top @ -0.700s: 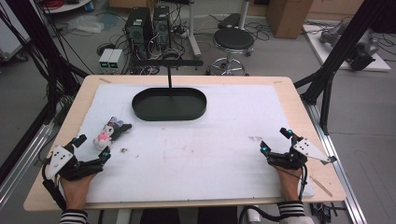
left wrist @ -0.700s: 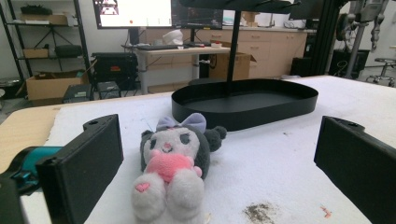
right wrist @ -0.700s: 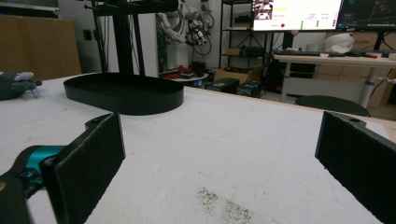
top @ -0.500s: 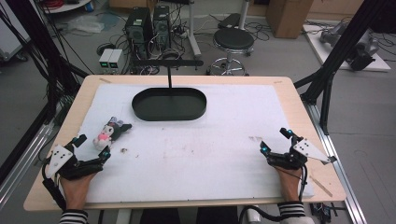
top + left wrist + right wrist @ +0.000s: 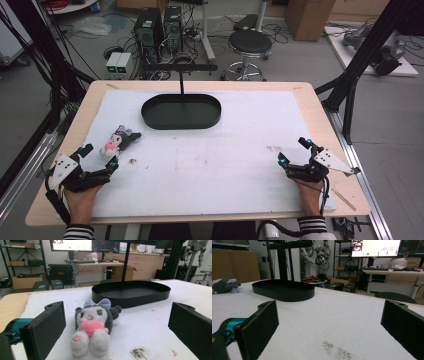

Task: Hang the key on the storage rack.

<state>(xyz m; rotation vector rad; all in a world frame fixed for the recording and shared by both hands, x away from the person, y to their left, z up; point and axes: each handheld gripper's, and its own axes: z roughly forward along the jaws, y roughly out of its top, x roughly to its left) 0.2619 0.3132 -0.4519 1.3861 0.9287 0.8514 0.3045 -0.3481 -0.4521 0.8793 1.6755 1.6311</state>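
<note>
A white-covered surface (image 5: 225,165) is seen, with a black oval tray (image 5: 181,111) toward its far side. A plush toy (image 5: 118,141) lies near the front left, just ahead of the wide-spread left claw (image 5: 99,156). The right claw (image 5: 294,151) is held wide, empty, well apart. The approach step seems in hand; next, the left claw must be eased forward around the toy and closed.

In the left gripper view the plush toy (image 5: 92,330) is cut off at six o'clock, its feet past the picture's edge. At three o'clock the outer end of one black jaw runs out of the picture. In the right gripper view the toy (image 5: 223,285) is clipped at nine o'clock, its face too small to read.
</note>
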